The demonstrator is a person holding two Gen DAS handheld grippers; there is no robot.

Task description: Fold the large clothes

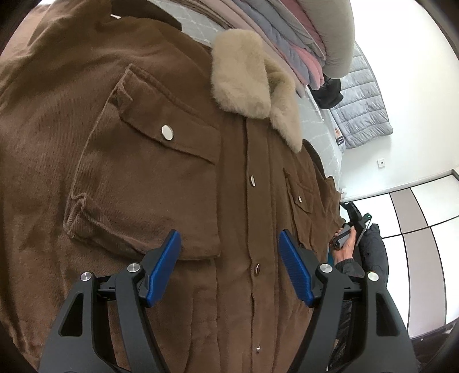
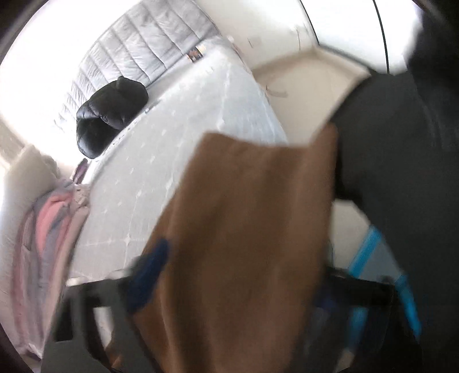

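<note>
Left wrist view: we saw the brown jacket (image 1: 137, 160) spread front-up on the bed (image 1: 195, 25), filling most of the view, its beige fur collar (image 1: 246, 77) toward the top. The left gripper (image 1: 229, 244) hung over the button placket, fingers (image 1: 167, 264) wide apart, nothing between them. A stack of folded clothes (image 1: 287, 37) sat beyond the collar. At the jacket's right edge a hand (image 1: 342, 244) held the right gripper.

Right wrist view, heavily blurred: a brown jacket flap (image 2: 243, 229) lay between the right gripper (image 2: 238, 275) fingers (image 2: 152, 266). We could not tell whether the pads pressed on it. A black puffer (image 2: 110, 112) lay on the white mattress (image 2: 178, 160), with a grey quilt (image 2: 143, 48) behind it.
</note>
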